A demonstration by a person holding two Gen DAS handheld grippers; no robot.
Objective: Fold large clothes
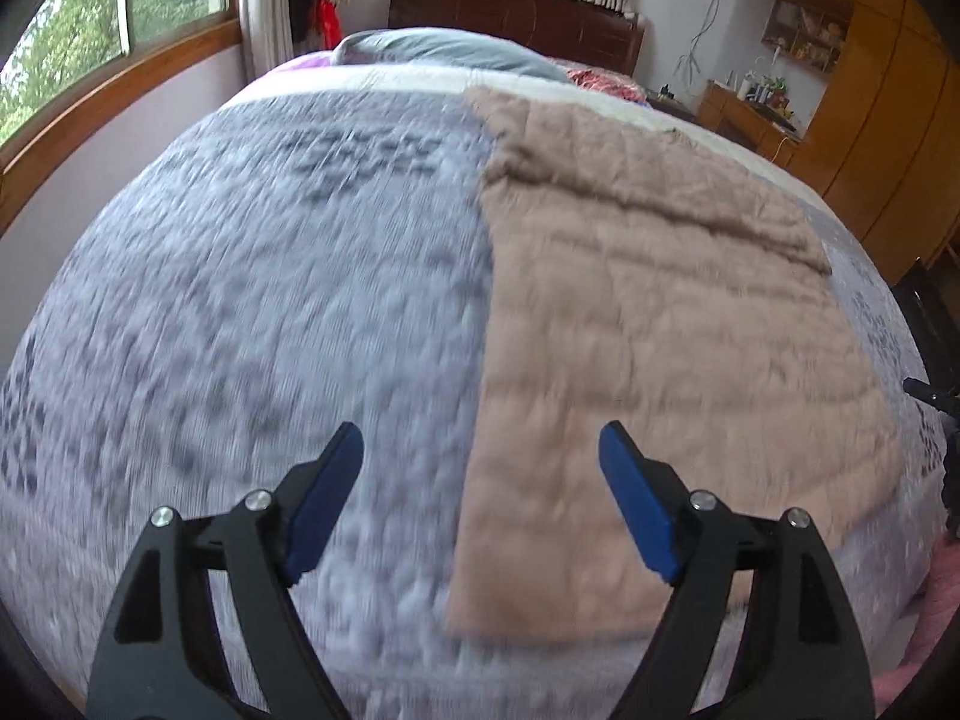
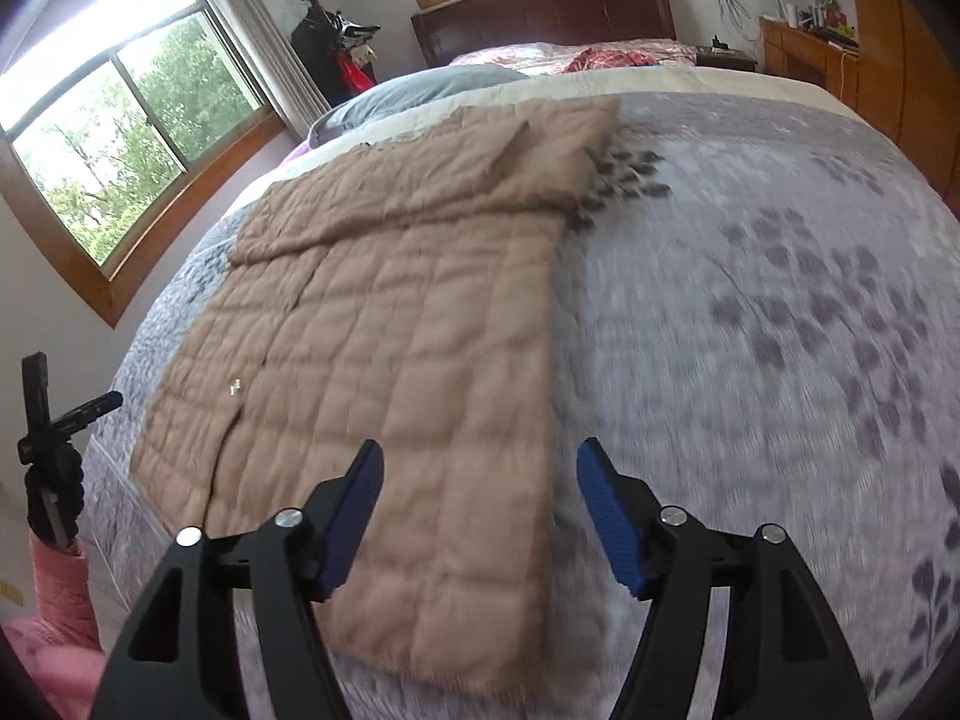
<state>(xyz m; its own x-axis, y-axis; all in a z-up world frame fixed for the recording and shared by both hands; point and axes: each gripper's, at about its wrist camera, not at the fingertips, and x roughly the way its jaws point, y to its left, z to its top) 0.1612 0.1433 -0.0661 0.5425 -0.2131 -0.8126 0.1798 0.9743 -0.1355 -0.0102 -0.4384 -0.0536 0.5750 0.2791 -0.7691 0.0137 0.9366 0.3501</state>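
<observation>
The tan quilted jacket (image 2: 384, 324) looks light, puffy and slippery—best pinched at its hem corners—while the left gripper (image 1: 480, 468) and right gripper (image 2: 480, 480) gape wide, empty.

Tan quilted jacket (image 2: 384, 324) flat on bed (top edge folded over).

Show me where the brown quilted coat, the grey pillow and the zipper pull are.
brown quilted coat (image 2: 384, 348): right wrist view, middle of body.
grey pillow (image 1: 444, 48): left wrist view, top surface.
zipper pull (image 2: 235, 386): right wrist view, metal tab.
</observation>
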